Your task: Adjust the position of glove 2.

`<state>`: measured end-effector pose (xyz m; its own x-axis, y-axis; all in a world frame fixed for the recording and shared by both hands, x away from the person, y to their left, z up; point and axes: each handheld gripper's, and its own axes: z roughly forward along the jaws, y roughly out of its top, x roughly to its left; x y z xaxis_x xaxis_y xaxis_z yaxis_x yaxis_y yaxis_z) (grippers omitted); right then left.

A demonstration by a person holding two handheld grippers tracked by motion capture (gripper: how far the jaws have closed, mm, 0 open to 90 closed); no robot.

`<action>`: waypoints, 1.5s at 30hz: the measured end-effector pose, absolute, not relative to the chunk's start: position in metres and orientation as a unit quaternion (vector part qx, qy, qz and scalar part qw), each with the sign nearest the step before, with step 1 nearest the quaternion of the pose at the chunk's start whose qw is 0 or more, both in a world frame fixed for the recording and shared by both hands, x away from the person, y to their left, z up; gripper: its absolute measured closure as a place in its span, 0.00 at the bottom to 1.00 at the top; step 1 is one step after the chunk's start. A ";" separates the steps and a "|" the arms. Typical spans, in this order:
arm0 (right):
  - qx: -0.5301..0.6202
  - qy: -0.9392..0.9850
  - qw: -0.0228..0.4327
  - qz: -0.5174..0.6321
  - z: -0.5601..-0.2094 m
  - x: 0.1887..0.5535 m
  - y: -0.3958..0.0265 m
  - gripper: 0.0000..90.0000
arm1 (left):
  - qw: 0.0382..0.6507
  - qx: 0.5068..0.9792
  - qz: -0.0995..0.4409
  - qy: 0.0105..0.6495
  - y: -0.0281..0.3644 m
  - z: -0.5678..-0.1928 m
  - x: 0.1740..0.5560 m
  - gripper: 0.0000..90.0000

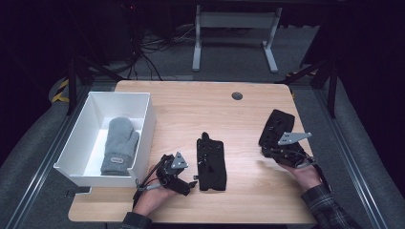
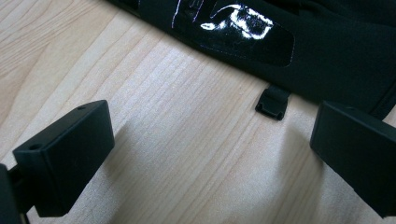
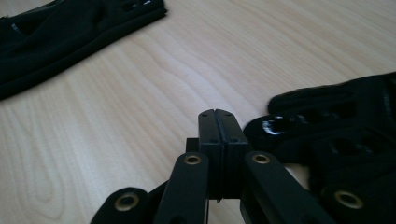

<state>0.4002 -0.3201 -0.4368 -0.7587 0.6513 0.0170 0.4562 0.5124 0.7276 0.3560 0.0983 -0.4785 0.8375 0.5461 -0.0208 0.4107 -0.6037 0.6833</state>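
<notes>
A black glove (image 1: pixel 211 164) lies flat in the middle of the wooden table. My left gripper (image 1: pixel 189 184) rests low beside its near left corner, open. In the left gripper view the jaws (image 2: pixel 210 154) stand wide over bare wood, with the glove's edge (image 2: pixel 327 42) and a small black clip (image 2: pixel 273 103) just ahead. A second black glove (image 1: pixel 275 126) lies at the right. My right gripper (image 1: pixel 264 151) sits at its near end, and its jaws (image 3: pixel 218 116) are shut with nothing between them. That glove (image 3: pixel 345 130) lies just right of the tips, and the other glove (image 3: pixel 70 32) lies farther off.
A white open box (image 1: pixel 143 124) stands at the table's left edge with a grey mitten (image 1: pixel 119 145) inside. A round cable hole (image 1: pixel 237 96) sits near the far edge. Bare wood stretches between the two black gloves and behind them.
</notes>
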 end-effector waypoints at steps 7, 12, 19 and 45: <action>0.350 0.848 0.153 0.367 -0.435 0.419 -0.338 1.00 | 0.355 0.890 0.095 0.269 0.098 -0.478 0.356 0.00; 0.362 0.843 0.159 0.364 -0.437 0.429 -0.343 1.00 | 0.355 0.890 0.095 0.269 0.098 -0.479 0.356 0.00; 0.352 0.858 0.142 0.345 -0.447 0.433 -0.334 1.00 | 0.355 0.890 0.095 0.269 0.098 -0.479 0.356 0.00; 0.247 0.896 0.078 0.359 -0.455 0.402 -0.254 1.00 | 0.355 0.890 0.095 0.269 0.098 -0.479 0.356 0.00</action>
<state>0.4018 -0.2539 -0.4551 -0.8657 0.4992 0.0371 0.3866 0.6196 0.6831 0.3560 0.0983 -0.4785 0.8375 0.5460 -0.0215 0.4107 -0.6030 0.6839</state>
